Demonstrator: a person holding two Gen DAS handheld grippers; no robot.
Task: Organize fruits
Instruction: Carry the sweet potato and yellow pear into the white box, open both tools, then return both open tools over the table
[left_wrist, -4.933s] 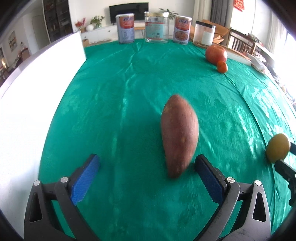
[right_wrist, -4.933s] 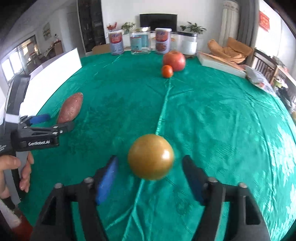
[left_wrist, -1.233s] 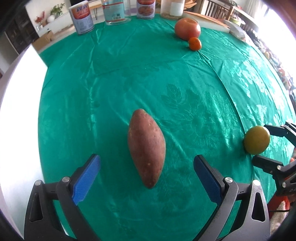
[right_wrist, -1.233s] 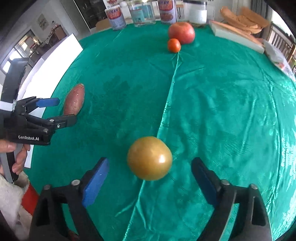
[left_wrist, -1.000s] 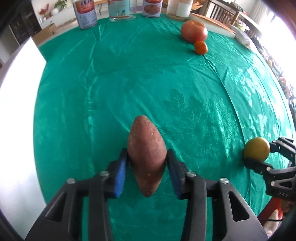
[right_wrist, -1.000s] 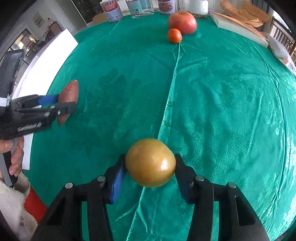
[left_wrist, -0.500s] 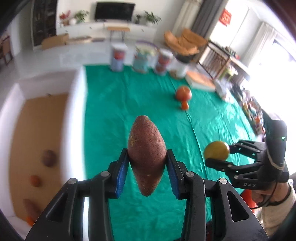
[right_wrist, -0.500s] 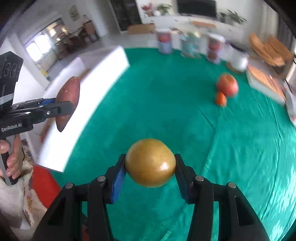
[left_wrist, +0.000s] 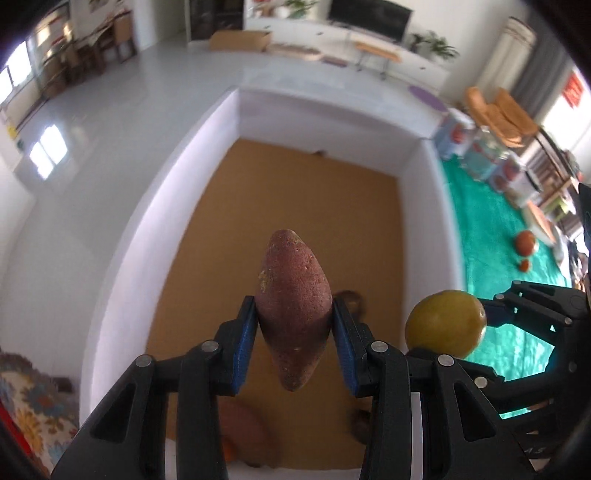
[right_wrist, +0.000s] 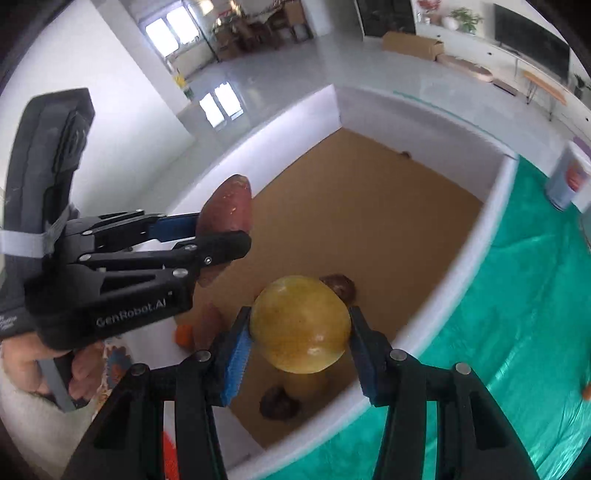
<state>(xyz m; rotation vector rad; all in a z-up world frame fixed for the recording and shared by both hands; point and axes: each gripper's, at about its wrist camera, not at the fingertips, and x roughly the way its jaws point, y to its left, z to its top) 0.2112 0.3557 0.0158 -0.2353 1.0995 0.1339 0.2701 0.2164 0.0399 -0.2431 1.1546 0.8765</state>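
Observation:
My left gripper (left_wrist: 293, 338) is shut on a reddish-brown sweet potato (left_wrist: 293, 299), held in the air over the white-walled box (left_wrist: 155, 206) with a brown floor. My right gripper (right_wrist: 299, 338) is shut on a round yellow-green fruit (right_wrist: 300, 329), also above that box near its table-side wall. In the left wrist view the yellow fruit (left_wrist: 445, 328) hangs to the right of the sweet potato. In the right wrist view the left gripper (right_wrist: 218, 236) holds the sweet potato (right_wrist: 227, 206) up at the left.
Several small fruits lie on the box floor, among them a dark round one (right_wrist: 341, 286) and an orange one (right_wrist: 183, 335). The green-clothed table (right_wrist: 535, 332) lies to the right with a red apple (left_wrist: 525, 243), a small orange fruit (left_wrist: 523, 264) and cans (left_wrist: 456, 134).
Both grippers closed on their fruits, lifted them off the green cloth and carried them leftward; they now hang over the white box.

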